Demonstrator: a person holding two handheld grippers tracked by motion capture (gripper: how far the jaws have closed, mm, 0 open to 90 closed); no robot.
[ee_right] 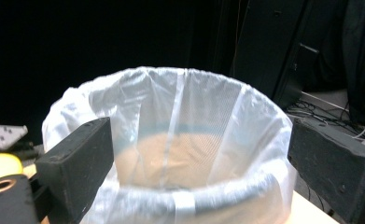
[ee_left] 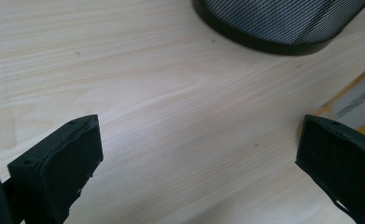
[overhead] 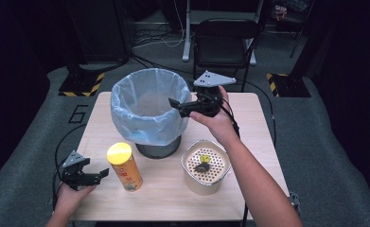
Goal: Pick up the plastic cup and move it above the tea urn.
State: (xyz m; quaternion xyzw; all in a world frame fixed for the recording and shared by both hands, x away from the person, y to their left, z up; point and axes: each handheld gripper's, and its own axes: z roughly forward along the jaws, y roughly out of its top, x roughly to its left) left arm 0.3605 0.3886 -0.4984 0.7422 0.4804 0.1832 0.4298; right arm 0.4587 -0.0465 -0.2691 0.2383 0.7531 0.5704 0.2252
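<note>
Where the light wooden table [overhead: 173, 189] carries its stock, the largest item is a mesh waste bin [overhead: 147, 113] lined with a pale translucent bag [ee_right: 171, 140], standing at the table's far middle. Right gripper [overhead: 179, 107]: held in the right hand [overhead: 215, 118] just beside the bin's right rim, raised above the tabletop, jaws apart and empty; its own view looks across the bag's open mouth. Left gripper [overhead: 100, 173]: held low at the near left corner in the left hand [overhead: 74, 194], jaws wide apart, nothing between them, pointing toward a yellow-lidded cylindrical can [overhead: 124, 166] that stands upright just beside it, in front of the bin. Cream round container [overhead: 205, 166]: near right of the bin, topped by a perforated insert bearing a small dark and yellow object, too small to identify. In the left gripper view the can is cut off at the right edge and the bin's dark base [ee_left: 273, 28] is cropped at the top. Bin contents cannot be made out through the bag.
</note>
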